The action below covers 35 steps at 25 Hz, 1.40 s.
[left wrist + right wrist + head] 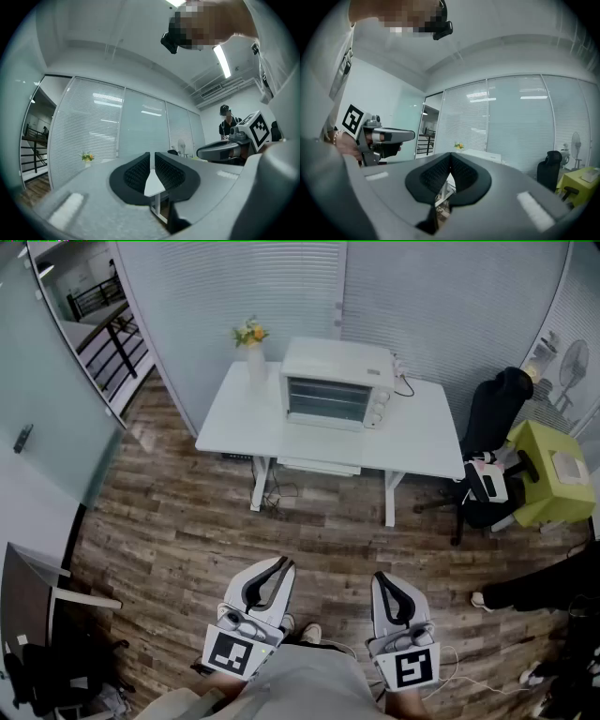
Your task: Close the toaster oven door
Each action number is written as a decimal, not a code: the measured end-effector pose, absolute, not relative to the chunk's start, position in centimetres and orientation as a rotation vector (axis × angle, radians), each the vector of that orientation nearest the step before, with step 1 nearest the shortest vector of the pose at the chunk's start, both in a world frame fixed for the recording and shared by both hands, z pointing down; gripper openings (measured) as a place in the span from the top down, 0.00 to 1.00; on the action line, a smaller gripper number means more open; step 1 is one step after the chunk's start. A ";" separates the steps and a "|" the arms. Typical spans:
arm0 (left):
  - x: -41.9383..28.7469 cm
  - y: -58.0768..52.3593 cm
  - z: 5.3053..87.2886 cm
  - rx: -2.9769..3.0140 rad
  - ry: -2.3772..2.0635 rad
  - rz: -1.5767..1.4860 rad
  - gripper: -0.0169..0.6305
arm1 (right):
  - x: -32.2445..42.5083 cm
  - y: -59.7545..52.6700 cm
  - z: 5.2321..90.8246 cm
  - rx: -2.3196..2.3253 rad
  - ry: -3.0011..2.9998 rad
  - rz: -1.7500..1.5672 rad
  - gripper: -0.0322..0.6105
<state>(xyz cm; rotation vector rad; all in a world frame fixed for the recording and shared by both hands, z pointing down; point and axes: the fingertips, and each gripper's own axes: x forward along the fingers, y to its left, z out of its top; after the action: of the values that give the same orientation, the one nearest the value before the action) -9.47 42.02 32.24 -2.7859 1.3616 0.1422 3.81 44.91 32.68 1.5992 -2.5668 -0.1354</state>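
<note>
Both grippers shut and empty, well back from the toaster oven

The left gripper point(284, 564) and the right gripper point(380, 577) are held low over the wood-look floor point(178, 521), each with its jaws together and nothing between them. Well apart from them, the white toaster oven point(337, 381) stands on a white table point(234, 418) set against a wall of pale blinds point(234, 287), its glass front facing the person, with a vase of flowers point(251, 352) just beside it on the left. To the table's right are a black office chair point(492, 423), a yellow-green cabinet point(539, 479) and a fan point(570, 371); a stair railing point(103, 301) shows at upper left
</note>
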 end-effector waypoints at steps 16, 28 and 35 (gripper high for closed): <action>-10.1 39.2 33.0 -2.780 1.384 0.147 0.92 | 3.7 42.4 33.9 1.576 -2.553 -0.158 0.94; -11.9 28.1 33.0 -2.794 1.371 0.160 0.92 | 2.1 31.1 33.5 1.583 -2.531 -0.164 0.94; -14.0 22.1 33.1 -2.810 1.356 0.173 0.92 | -0.1 25.2 33.5 1.591 -2.520 -0.161 0.94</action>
<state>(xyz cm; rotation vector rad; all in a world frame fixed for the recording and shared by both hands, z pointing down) -13.98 22.10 33.10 -2.8103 1.3561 0.1731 -0.13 25.22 33.51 1.5915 -2.5203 -0.1610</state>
